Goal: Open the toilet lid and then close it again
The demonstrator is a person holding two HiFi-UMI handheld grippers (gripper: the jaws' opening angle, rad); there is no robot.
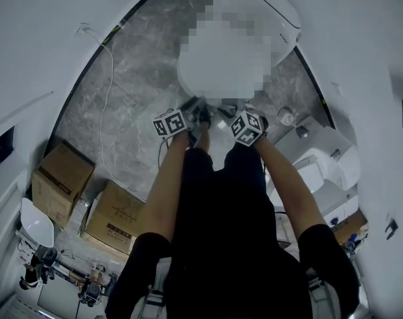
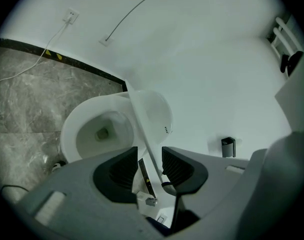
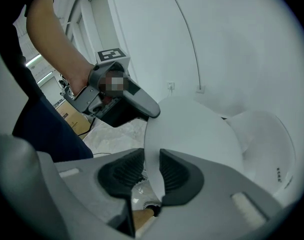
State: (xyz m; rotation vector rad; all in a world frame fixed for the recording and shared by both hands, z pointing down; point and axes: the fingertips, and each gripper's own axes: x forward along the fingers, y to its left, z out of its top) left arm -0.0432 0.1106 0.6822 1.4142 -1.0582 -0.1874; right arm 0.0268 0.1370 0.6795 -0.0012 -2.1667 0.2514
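Note:
A white toilet (image 1: 284, 18) stands on the grey marble floor, partly under a mosaic patch. Its lid (image 3: 192, 129) is tilted part way up over the open bowl (image 2: 99, 129). My left gripper (image 1: 200, 105) and right gripper (image 1: 228, 108) sit side by side at the lid's front edge. In the left gripper view the lid (image 2: 134, 111) shows edge-on and runs between the pads of the left gripper (image 2: 149, 166). In the right gripper view the lid's rim fills the gap of the right gripper (image 3: 152, 169), pads on both faces. The left gripper (image 3: 136, 106) shows there too.
Two cardboard boxes (image 1: 62, 178) (image 1: 115, 214) stand on the floor at the left. A second white toilet (image 1: 321, 165) is at the right. A cable (image 1: 105, 111) trails from a wall socket (image 2: 70, 16). Curved white walls close in on both sides.

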